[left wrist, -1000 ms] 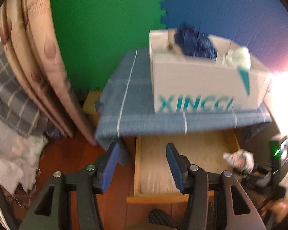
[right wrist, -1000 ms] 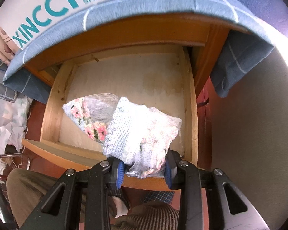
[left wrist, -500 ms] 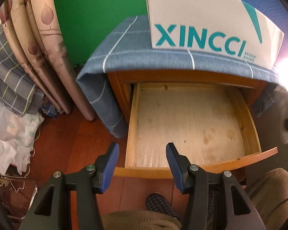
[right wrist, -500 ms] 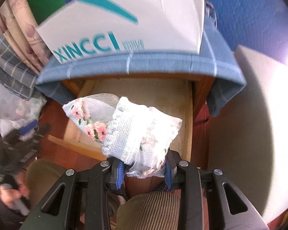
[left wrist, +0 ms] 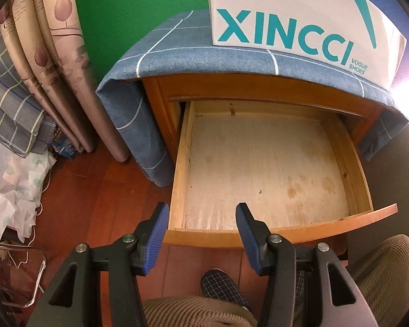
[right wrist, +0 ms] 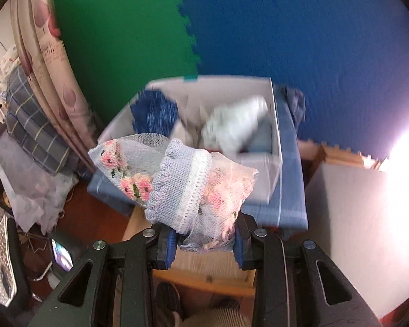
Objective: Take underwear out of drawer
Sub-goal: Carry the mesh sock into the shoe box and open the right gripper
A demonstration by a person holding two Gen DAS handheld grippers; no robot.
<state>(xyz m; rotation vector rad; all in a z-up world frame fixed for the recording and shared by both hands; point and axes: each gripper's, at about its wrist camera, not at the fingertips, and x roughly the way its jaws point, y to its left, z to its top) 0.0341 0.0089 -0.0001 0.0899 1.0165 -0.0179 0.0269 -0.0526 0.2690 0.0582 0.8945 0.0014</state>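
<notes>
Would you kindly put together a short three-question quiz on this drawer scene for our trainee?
1. True or false: the right gripper grips floral underwear.
2. What lies inside the open drawer?
A. socks B. nothing C. a shoe
3. Fill in: the white shoebox stands on a ____ checked cloth.

Key
1. True; its fingers pinch the fabric.
2. B; only the bare bottom shows beyond the open left gripper.
3. Blue.

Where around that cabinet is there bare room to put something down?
The drawer floor is bare between its wooden sides. The blue cloth left of the shoe box is free. The box's inside is crowded with clothes, and fabric piles crowd the floor at left.
</notes>
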